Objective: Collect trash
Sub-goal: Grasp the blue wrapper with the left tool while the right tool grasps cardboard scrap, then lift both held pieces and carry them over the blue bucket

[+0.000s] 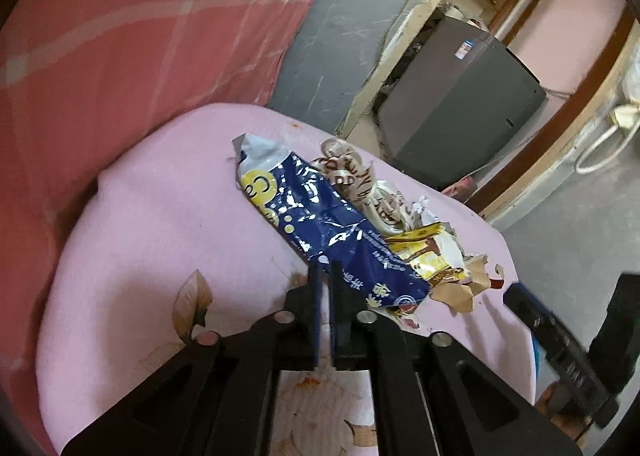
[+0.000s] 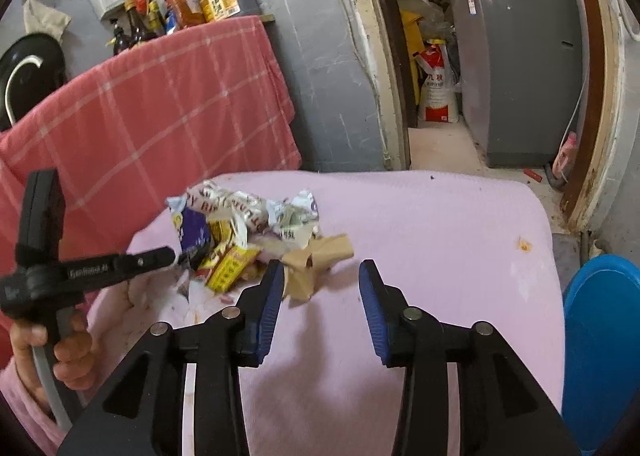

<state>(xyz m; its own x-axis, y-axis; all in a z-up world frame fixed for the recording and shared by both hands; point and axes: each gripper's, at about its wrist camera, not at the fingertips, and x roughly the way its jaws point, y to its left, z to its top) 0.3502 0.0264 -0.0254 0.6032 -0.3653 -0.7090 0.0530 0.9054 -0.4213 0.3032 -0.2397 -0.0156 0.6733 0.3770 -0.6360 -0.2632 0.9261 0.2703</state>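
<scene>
Left claw (image 1: 324, 276): clenched on blue bag (image 1: 320, 223).
Right claw (image 2: 322, 288): released, empty.
Progress: early; wrapper pile (image 2: 256, 232) uncollected, 11 o'clock of right claw.

Crumpled blue wrapper (image 1: 320, 215) lies beside torn brown paper (image 2: 316, 260).

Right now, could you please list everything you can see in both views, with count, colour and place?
blue wrapper: one, blue and yellow, on pink cloth, left of pile
printed wrappers: several, white and brown, back of pile
yellow packet: one, yellow, front of pile
brown paper: one, tan, right of pile
pink cloth: one, pink, under the trash
red checked cloth: one, behind left
grey appliance: one, in doorway
blue bin: one, far right
left gripper: shut on blue wrapper
right gripper: open, near brown paper
</scene>
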